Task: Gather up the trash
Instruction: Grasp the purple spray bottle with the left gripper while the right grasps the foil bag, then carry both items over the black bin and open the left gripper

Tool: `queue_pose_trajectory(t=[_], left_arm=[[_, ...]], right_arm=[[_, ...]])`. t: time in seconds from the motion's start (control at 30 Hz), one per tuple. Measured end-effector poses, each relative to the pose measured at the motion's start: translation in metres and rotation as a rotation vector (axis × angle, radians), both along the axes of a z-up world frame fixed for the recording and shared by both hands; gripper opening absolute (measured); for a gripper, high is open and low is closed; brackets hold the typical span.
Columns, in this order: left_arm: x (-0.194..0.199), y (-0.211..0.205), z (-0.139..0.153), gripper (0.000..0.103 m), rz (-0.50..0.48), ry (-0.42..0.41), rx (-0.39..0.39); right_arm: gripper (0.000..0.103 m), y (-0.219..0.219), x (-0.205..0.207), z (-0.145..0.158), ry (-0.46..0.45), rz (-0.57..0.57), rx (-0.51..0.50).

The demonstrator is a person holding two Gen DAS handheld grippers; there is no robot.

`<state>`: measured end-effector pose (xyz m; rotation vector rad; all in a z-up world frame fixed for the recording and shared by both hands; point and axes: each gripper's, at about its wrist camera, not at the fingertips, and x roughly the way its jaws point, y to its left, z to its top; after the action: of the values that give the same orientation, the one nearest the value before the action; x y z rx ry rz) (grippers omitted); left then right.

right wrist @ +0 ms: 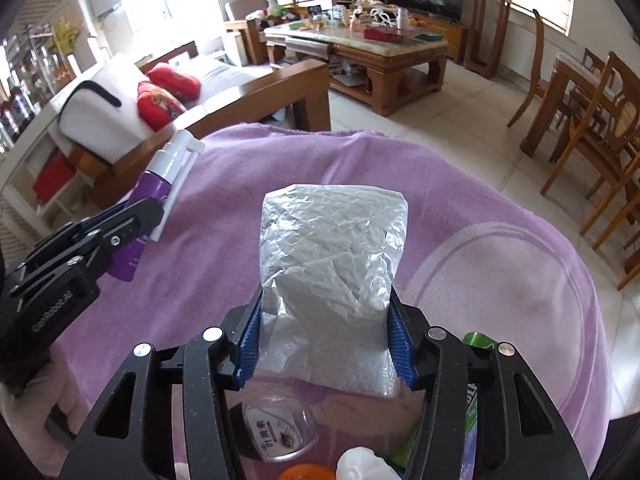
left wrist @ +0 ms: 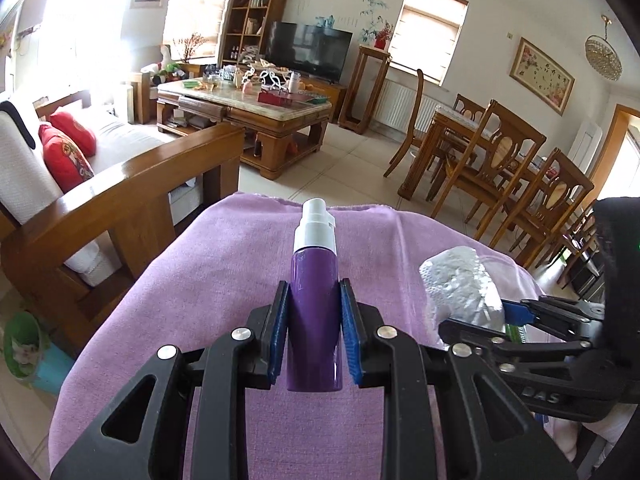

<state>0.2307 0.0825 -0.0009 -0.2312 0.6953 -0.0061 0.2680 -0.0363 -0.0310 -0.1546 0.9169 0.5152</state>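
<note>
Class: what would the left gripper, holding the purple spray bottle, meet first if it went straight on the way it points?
Probably the lilac cloth covering the table: the left gripper tilts downward over it, and nothing else lies ahead of the purple spray bottle. Depth is unclear.

The purple cloth (right wrist: 500, 208) is the landmark: its far half, beyond the silver bubble-wrap pouch (right wrist: 332, 276) and the purple spray bottle (left wrist: 315, 312), lies bare, open to a gripper. Its near edge is crowded by a clear plastic lid (right wrist: 280, 428), a green tube (right wrist: 474, 380), a white lump (right wrist: 364, 462) and something orange (right wrist: 306, 473). The wooden sofa arm (left wrist: 132, 196) bounds the cloth's left side.
</note>
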Motion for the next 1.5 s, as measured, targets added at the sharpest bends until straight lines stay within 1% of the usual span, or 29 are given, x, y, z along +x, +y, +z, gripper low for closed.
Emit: queue_pose_trajectory(t=[0.17,0.23,0.33,0.43,0.57,0.7,0.87,0.97,1.0,1.13,1.3,1.37,1.5], left_arm=[[-0.001,-0.001,0.005,0.025,-0.012,-0.036,0.0],[-0.003,-0.005,0.009,0.025,-0.029,-0.064,0.004],[-0.011,-0.024,0.018,0.025,-0.064,-0.108,0.007],[-0.032,-0.057,0.036,0.025,-0.13,-0.17,0.045],[-0.061,-0.1,0.051,0.025,-0.218,-0.21,0.037],[-0.096,-0.155,0.068,0.025,-0.321,-0.26,0.05],[-0.124,-0.218,0.08,0.025,-0.436,-0.295,0.042],[-0.134,-0.264,0.081,0.025,-0.515,-0.3,0.045],[-0.135,-0.274,0.08,0.025,-0.534,-0.299,0.043],[-0.141,-0.321,0.073,0.025,-0.622,-0.29,0.019],[-0.141,-0.373,0.061,0.025,-0.697,-0.265,-0.006],[-0.141,-0.385,0.055,0.025,-0.716,-0.253,-0.017],[-0.132,-0.415,0.041,0.025,-0.752,-0.207,-0.043]], right_arm=[[0.053,-0.024,-0.033,0.025,-0.061,-0.002,0.113],[0.053,-0.035,-0.053,0.035,-0.098,-0.005,0.149],[0.053,-0.06,-0.087,0.049,-0.172,-0.026,0.182],[0.053,-0.097,-0.118,0.062,-0.233,-0.065,0.211],[0.053,-0.156,-0.159,0.077,-0.311,-0.13,0.255],[0.053,-0.223,-0.2,0.086,-0.383,-0.207,0.276],[0.054,-0.306,-0.244,0.084,-0.431,-0.308,0.301],[0.054,-0.354,-0.266,0.08,-0.452,-0.371,0.31],[0.054,-0.369,-0.273,0.078,-0.454,-0.389,0.315],[0.055,-0.429,-0.295,0.068,-0.463,-0.475,0.348],[0.055,-0.5,-0.314,0.048,-0.456,-0.574,0.385],[0.055,-0.521,-0.32,0.041,-0.449,-0.605,0.395],[0.055,-0.551,-0.325,0.025,-0.426,-0.654,0.416]])
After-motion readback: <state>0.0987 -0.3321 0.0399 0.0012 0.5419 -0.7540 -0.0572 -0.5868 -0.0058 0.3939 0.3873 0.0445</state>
